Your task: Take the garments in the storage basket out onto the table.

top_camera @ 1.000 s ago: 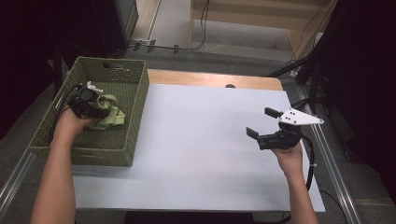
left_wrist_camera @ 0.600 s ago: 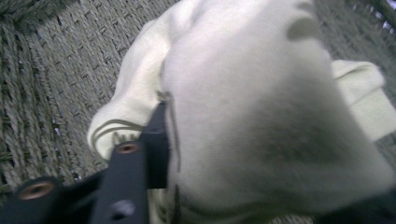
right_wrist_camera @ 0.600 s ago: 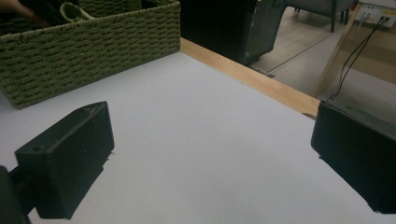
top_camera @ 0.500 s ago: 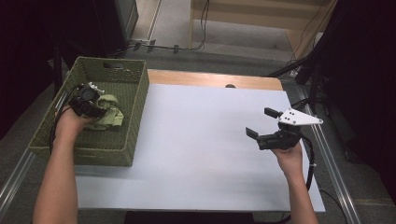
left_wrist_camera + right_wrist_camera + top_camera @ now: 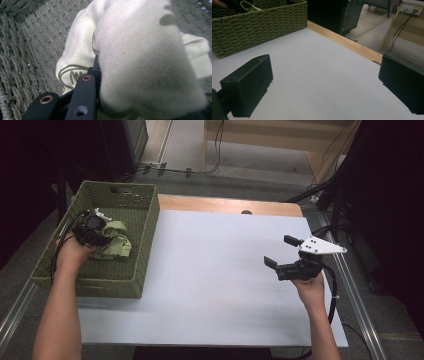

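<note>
Down in the green basket [image 5: 145, 232] at upper left, my left tool [image 5: 92, 227] has just been closing and now clenches the pale cloth [image 5: 140, 62], ready to lift; my right tool [image 5: 281, 254] hangs released.

The basket [image 5: 145, 232] is coarse woven fibre, matt olive green and rough to the eye, and the pale green garment [image 5: 140, 55] in it is soft knitted cloth with a dull finish and a darker printed line. The table [image 5: 215, 270] has a smooth, matt white top edged at the far side by a strip of light, plain wood [image 5: 352, 46]. Both grippers' jaws are matt black plastic, the left gripper [image 5: 96, 72] carrying small copper-coloured metal rivets and the right gripper [image 5: 281, 252] a flat, pale grey plate.
</note>
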